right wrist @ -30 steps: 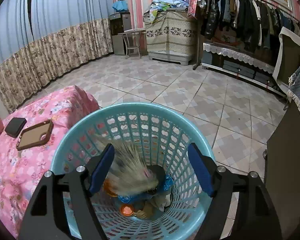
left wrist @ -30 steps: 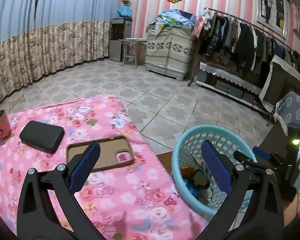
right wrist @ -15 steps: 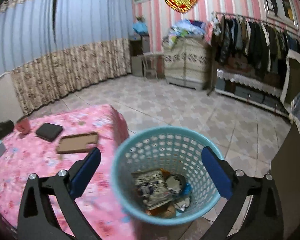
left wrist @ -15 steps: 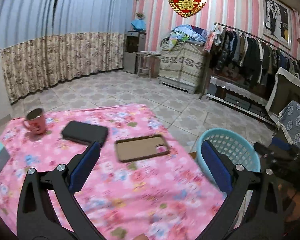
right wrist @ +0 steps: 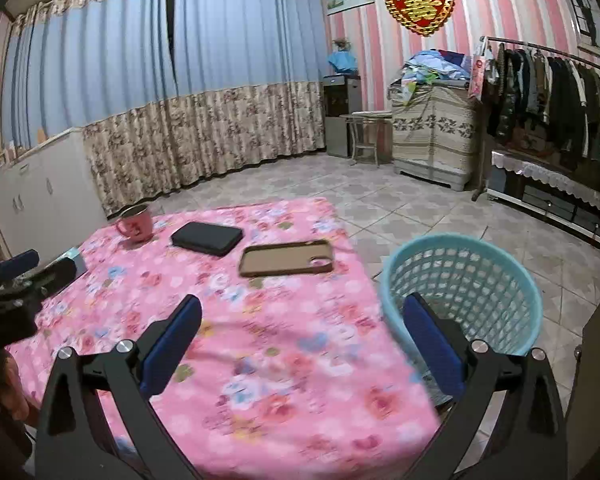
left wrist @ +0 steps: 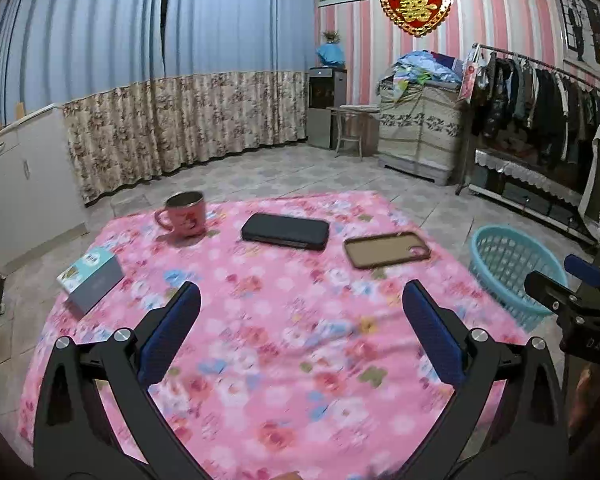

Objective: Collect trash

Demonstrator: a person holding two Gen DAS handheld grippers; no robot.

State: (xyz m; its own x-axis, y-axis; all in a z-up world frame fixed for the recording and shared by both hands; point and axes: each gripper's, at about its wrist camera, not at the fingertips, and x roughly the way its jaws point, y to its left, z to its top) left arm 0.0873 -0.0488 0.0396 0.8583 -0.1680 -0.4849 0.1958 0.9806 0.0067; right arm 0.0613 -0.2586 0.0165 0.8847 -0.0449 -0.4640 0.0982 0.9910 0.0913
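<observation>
Both tongs, left (left wrist: 300,336) and right (right wrist: 302,338), gape empty, now withdrawn from the basket (right wrist: 466,280) over the table (right wrist: 268,360).

Basket (right wrist: 460,280) right of table (right wrist: 260,360), on floor

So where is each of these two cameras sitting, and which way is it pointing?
Left wrist: on the left gripper, looking over the pink tablecloth toward the curtains; its open fingers show, and the right gripper at the right edge.
Right wrist: on the right gripper, facing likewise, teal basket nearer; left gripper at the left edge.
Shared: mug, black case, phone case, basket.
</observation>
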